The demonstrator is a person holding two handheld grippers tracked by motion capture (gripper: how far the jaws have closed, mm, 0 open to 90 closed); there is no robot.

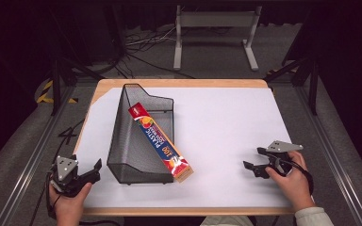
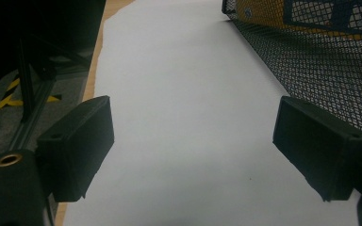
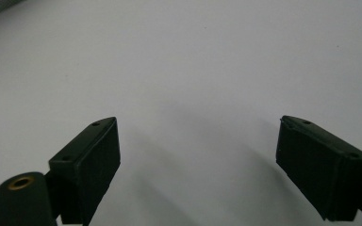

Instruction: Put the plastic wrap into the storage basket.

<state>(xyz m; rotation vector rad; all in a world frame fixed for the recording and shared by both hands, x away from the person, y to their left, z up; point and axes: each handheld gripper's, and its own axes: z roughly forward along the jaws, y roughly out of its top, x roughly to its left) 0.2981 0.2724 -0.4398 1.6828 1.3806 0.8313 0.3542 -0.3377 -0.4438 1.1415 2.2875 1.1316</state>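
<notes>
Jaws of both grippers stand spread with nothing between them. At the lower left of the high view the left gripper (image 1: 95, 170) rests in a hand (image 1: 68, 200) at the near edge of the table (image 1: 226, 127), just beside the near left corner of the black mesh basket (image 1: 132, 146). At the lower right the right gripper (image 1: 253, 159) sits in the other hand (image 1: 292, 181), well apart from the basket, pointing left across the white sheet.

Looking along the left gripper (image 2: 193, 141) in its own view, bare white table runs up the middle of the frame and the basket's mesh wall (image 2: 311, 70) fills the upper right, close to the right-hand jaw; orange and blue print shows through the mesh at the top, which the high view reads as a long box of plastic wrap (image 1: 160, 143). The right gripper view has its gripper (image 3: 198, 155) over plain white surface.

Farther up the high view, the box lies slanted in the basket, its near end poking out over the basket's near right corner, its far end toward the tall back wall. Beyond the table a grey metal stand (image 1: 214, 35) sits on the floor.
</notes>
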